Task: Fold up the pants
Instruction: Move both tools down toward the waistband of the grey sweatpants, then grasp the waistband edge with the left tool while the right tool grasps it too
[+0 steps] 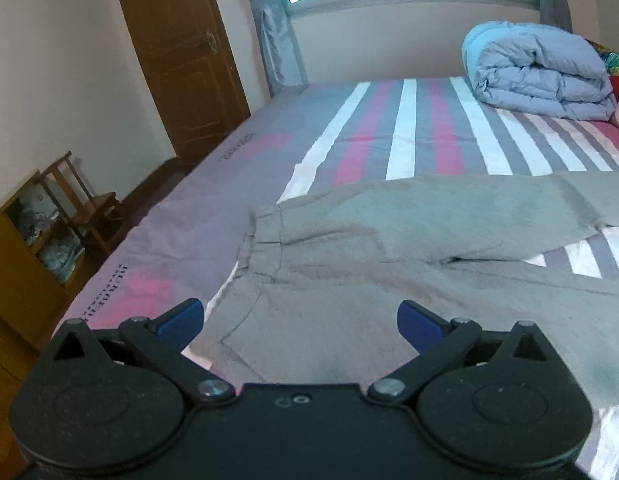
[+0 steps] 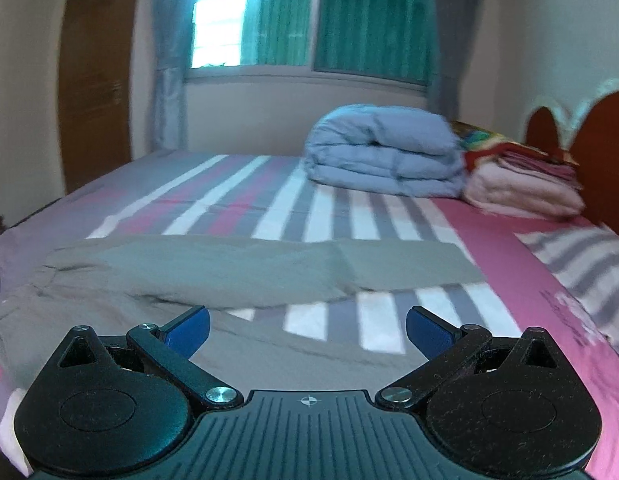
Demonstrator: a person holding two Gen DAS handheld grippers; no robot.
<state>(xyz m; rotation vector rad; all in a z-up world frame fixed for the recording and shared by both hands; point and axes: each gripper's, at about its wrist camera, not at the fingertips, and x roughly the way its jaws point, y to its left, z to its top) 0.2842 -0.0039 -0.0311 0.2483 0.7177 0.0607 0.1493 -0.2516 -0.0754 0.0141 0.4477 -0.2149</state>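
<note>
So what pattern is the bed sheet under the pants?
Stripes of white, grey and pink on the bed sheet, clearest in the left wrist view.

Striped bedsheet, folded blue duvet, wooden door, curtained window

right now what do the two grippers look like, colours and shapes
The left gripper and right gripper look alike: matte black plastic bodies, two round disc housings, angled black link arms with silver screws, and short blue finger pads. The right one's centre plate is ribbed with a small crosshair mark; the left's is smooth. No cables, hands or sleeves show.
</note>
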